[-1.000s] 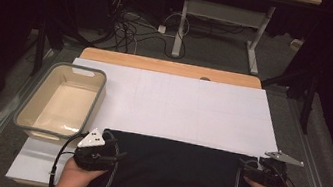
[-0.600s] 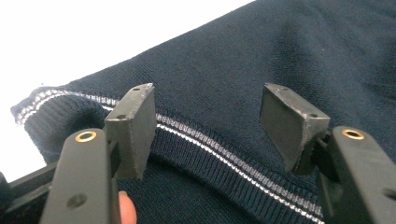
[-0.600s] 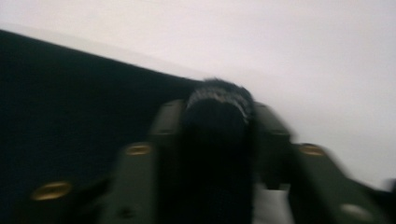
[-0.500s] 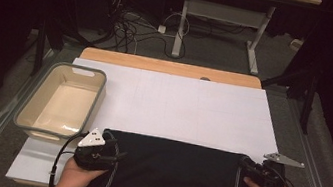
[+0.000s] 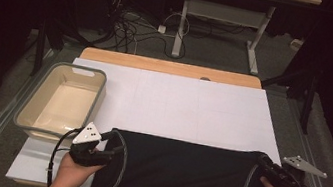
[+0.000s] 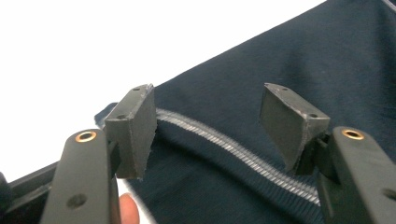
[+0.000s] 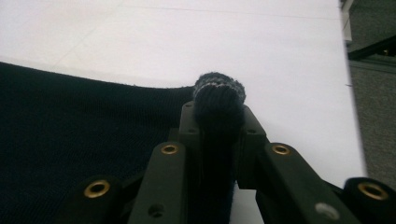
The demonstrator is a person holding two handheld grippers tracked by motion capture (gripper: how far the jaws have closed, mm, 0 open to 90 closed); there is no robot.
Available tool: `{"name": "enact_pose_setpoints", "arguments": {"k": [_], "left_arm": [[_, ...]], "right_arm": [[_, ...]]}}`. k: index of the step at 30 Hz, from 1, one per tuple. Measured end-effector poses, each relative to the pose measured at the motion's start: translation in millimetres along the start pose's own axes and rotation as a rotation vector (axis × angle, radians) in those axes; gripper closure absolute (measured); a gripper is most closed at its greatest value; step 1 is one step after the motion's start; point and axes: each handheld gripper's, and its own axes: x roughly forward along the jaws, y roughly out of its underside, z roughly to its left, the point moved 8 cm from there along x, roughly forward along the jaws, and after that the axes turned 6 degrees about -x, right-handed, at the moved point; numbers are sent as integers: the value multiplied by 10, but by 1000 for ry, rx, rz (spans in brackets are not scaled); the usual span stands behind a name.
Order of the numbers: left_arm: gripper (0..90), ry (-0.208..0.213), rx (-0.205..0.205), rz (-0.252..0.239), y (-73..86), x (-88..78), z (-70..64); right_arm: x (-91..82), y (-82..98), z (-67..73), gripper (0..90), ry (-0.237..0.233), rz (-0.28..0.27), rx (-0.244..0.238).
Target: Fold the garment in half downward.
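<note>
Dark navy knitted garment [image 5: 181, 177] lies flat on the white table sheet [image 5: 177, 105], near edge. Left gripper [image 6: 212, 121] view: jaws wide, straddling its grey-striped edge, ready to bite. Right gripper [image 7: 218, 112] view: jaws just closed, pinching a bunched corner for lifting.

White table [image 5: 202, 109], dark garment [image 5: 181, 177] (basin [image 5: 30, 125] beside)

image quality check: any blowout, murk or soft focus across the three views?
High view: room dark, dark garment loses detail against the bright white sheet. Left gripper view: sheet blown out to pure white, left gripper sharp. Right gripper view: right gripper and pinched fabric sharp, sheet evenly lit.
</note>
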Motion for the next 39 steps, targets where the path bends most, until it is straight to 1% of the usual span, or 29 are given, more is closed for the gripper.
{"name": "enact_pose_setpoints", "arguments": {"k": [2,4,5,6,7,9,10,11,13,14,16,19,20,21,24,25,28,31,32,34,35,36,37,38,39], "left_arm": [[353,-4,2,5,-53,58,-4],[353,-10,8,6,-133,133,-2],[353,-18,6,7,-186,185,23],[354,-24,0,9,-214,218,48],[353,-35,-7,14,-243,263,88],[352,-63,-10,31,-268,358,181],[347,-70,-18,49,-263,409,225],[339,-74,-36,64,-249,453,267],[338,-85,-55,99,-204,519,332],[328,-96,-55,121,-174,541,352],[323,-111,-68,155,-117,557,381],[310,-149,-82,176,-59,536,420],[292,-169,-82,188,-41,532,433],[270,-176,-93,189,-32,526,439],[261,-176,-133,195,1,512,440],[262,-178,-142,187,11,508,435],[285,-175,-152,185,37,483,410],[353,-150,-155,177,53,461,392],[383,-135,-154,173,57,457,381],[460,-111,-152,169,62,455,361],[488,-85,-151,169,64,458,347],[538,-73,-151,170,65,459,345],[552,-65,-153,170,65,460,344],[575,-47,-155,170,67,460,339],[593,-42,-155,170,67,460,338]], "right_arm": [[-18,36,-59,783,1,6,5],[16,90,-55,781,-4,21,-9],[39,115,-48,781,-6,28,-14],[63,140,-39,780,-8,33,-6],[70,146,-39,779,-7,37,-9],[65,137,-37,778,-14,30,-14],[65,144,-37,778,-20,31,-2],[67,146,-42,777,-25,31,1],[77,153,-35,777,-21,40,-5],[81,157,-31,777,-20,43,-8],[81,159,-30,775,-22,42,-10],[82,161,-29,773,-28,42,-9],[84,162,-28,772,-29,43,-10],[86,163,-26,772,-30,45,-11],[87,165,-22,771,-33,46,-10],[88,166,-21,770,-32,46,-10],[89,169,-18,770,-31,50,-12],[91,170,-18,770,-30,51,-16],[92,170,-17,770,-30,51,-15],[92,171,-16,770,-30,51,-17],[92,171,-16,770,-31,51,-17],[92,171,-15,770,-30,51,-17],[93,171,-13,769,-30,50,-18],[92,171,-11,769,-30,50,-19],[92,171,-10,768,-30,49,-21]]}}
